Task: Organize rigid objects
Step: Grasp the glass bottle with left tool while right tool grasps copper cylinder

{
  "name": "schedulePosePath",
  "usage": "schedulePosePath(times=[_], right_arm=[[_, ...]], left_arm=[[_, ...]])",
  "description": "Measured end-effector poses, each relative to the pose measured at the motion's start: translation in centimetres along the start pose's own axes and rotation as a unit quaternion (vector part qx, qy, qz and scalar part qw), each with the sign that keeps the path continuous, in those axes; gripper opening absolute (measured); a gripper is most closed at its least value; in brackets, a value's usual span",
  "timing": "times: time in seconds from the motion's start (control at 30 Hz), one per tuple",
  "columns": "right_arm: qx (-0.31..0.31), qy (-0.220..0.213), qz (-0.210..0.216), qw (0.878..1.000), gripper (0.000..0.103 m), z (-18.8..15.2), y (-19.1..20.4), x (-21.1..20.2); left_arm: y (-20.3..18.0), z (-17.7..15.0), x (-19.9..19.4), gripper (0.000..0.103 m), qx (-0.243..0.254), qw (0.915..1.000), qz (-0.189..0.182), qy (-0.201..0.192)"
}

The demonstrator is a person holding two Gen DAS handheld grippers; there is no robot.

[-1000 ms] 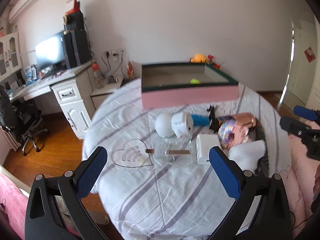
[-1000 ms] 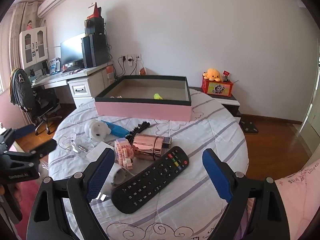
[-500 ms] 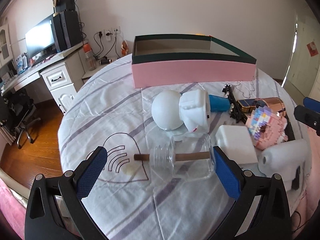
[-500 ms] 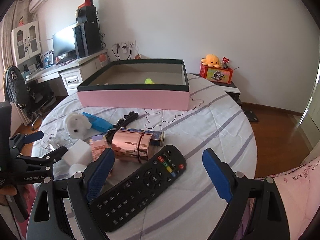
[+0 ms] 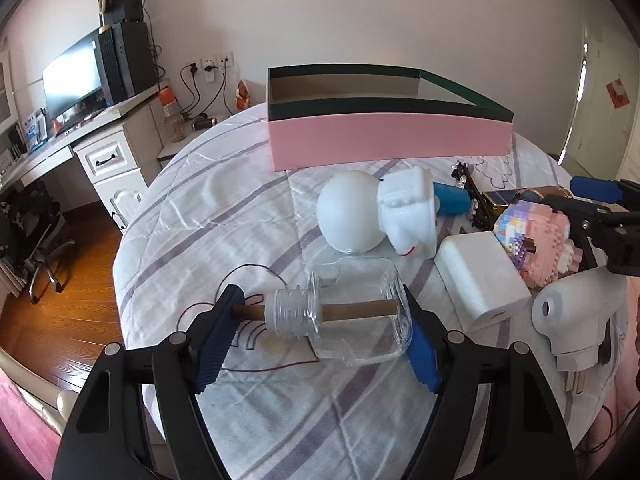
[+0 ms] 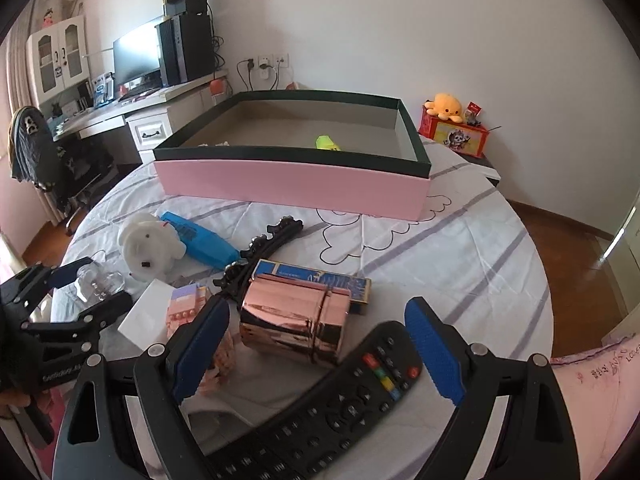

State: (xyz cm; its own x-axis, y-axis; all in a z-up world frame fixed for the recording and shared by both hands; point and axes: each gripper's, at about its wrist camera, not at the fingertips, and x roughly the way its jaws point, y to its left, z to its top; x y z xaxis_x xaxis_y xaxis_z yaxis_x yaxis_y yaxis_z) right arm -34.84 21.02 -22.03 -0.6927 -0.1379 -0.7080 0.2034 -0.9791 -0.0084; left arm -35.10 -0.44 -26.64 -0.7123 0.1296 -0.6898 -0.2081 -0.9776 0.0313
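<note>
**Glass bottle lies sideways between the left fingers**

The left gripper (image 5: 320,336) has its two blue pads on each side of a clear glass bottle (image 5: 356,316). The bottle lies on its side on the round table (image 5: 192,216), near the table's left edge. Its long way runs left to right. The screw neck points left and the flat bottom points right. A brown stick (image 5: 360,310) runs through it the same way and pokes out of the neck. The stick tip meets the left pad and the bottom meets the right pad, so the gripper looks closed on it.

The right gripper (image 6: 316,352) is spread wide and holds nothing. A shiny pink-gold can (image 6: 296,320) lies on its side between its fingers, touching neither. A black remote (image 6: 320,412) lies just under them.

A big pink box (image 6: 292,182) with a dark rim sits at the far edge of the table, open on top. The cloth in front of the box on the right is bare. Toys crowd the middle.
</note>
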Motion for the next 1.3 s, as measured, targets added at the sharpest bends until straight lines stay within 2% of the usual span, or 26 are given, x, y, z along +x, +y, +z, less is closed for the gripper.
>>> schedulePosePath(times=[0.23, 0.53, 0.6, 0.63, 0.67, 0.8, 0.9, 0.93, 0.97, 1.1, 1.3], right_arm=[[0.021, 0.015, 0.023, 0.999, 0.091, 0.5, -0.2, 0.9], [0.022, 0.035, 0.011, 0.999, 0.090, 0.3, -0.7, 1.0], [0.018, 0.041, 0.013, 0.999, 0.084, 0.2, -0.5, 1.3], [0.021, 0.044, 0.031, 0.998, 0.070, 0.2, -0.3, 1.4], [0.019, 0.047, 0.035, 0.998, 0.062, 0.2, -0.1, 1.6], [0.007, 0.048, 0.023, 0.999, 0.060, 0.7, 0.3, 1.9], [0.010, 0.051, 0.029, 0.998, 0.059, 0.7, 0.1, 2.2], [0.009, 0.051, 0.032, 0.998, 0.059, 0.7, 0.0, 2.3], [0.009, 0.052, 0.035, 0.998, 0.058, 0.7, -0.2, 2.4], [0.003, 0.052, 0.049, 0.997, 0.056, 0.4, -0.4, 2.7], [0.010, 0.031, 0.064, 0.997, 0.056, 0.6, -0.6, 1.5]], left_arm=[[0.3, -0.1, 0.2, 0.082, -0.003, 1.0000, 0.008, 0.000], [0.4, -0.4, 0.3, 0.091, -0.002, 1.0000, 0.006, 0.003], [0.6, -0.5, 0.3, 0.093, -0.004, 1.0000, 0.005, 0.002], [0.7, -0.5, 0.3, 0.093, -0.006, 1.0000, 0.003, 0.002], [0.7, -0.5, 0.3, 0.093, -0.009, 1.0000, 0.002, 0.002], [0.6, -0.5, 0.4, 0.093, -0.012, 0.9999, 0.004, -0.001], [0.5, -0.5, 0.4, 0.086, -0.009, 0.9999, 0.002, -0.006], [0.5, -0.5, 0.5, 0.078, -0.008, 0.9999, -0.002, -0.008], [0.5, -0.4, 0.4, 0.076, -0.008, 0.9999, -0.006, -0.009], [0.7, -0.5, 0.3, 0.075, -0.015, 0.9997, -0.013, -0.014], [1.3, 0.1, -1.0, 0.075, -0.026, 0.9989, -0.029, -0.026]])
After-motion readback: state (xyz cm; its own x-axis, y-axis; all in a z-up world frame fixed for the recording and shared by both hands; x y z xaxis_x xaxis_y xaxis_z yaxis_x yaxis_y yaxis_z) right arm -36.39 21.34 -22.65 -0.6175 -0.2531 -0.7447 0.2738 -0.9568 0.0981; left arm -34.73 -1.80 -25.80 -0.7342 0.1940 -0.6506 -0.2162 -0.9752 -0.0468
